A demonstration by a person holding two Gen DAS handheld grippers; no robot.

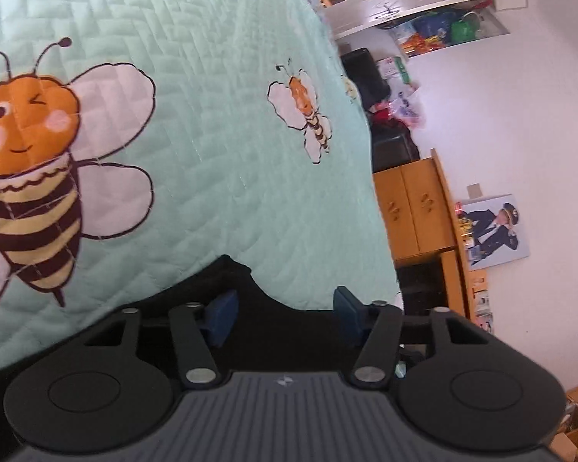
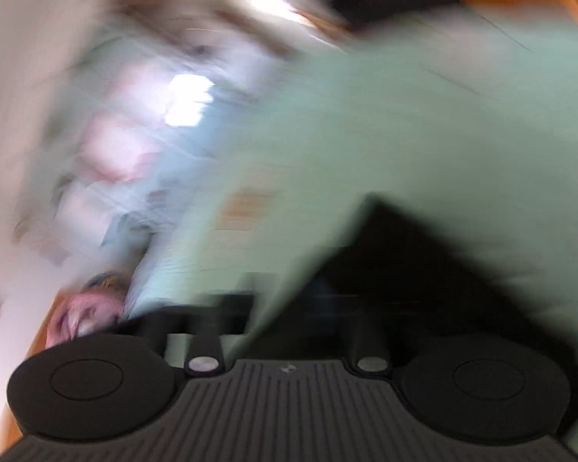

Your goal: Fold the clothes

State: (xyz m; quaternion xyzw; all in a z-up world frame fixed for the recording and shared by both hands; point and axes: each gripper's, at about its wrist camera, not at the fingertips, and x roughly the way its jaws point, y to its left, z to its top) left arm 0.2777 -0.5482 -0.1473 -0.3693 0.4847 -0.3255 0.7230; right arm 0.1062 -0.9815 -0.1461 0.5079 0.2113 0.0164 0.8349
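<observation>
Left claw [image 1: 285,313] up close: its blue pads [image 1: 221,310] stand about half apart, and the black garment [image 1: 250,308] lies bunched between and under them. The right-hand pad sits clear over the quilt edge; whether the other one touches the cloth I cannot tell. No pinch shows here.

Just past it, the garment ends in a humped edge on the mint quilt [image 1: 212,134], with a big bee print [image 1: 31,177] to the left and a small bee [image 1: 304,111] farther on. Beyond the quilt's edge stands a wooden cabinet [image 1: 416,208], then a white wall with a picture [image 1: 493,231].

Right claw [image 2: 289,308] now: all smear, its fingers lost against the dark, but it reads closed right down. A black garment flap [image 2: 404,269] spreads at its tips; gripped or not, cannot say. Mint quilt [image 2: 404,134] beyond.
</observation>
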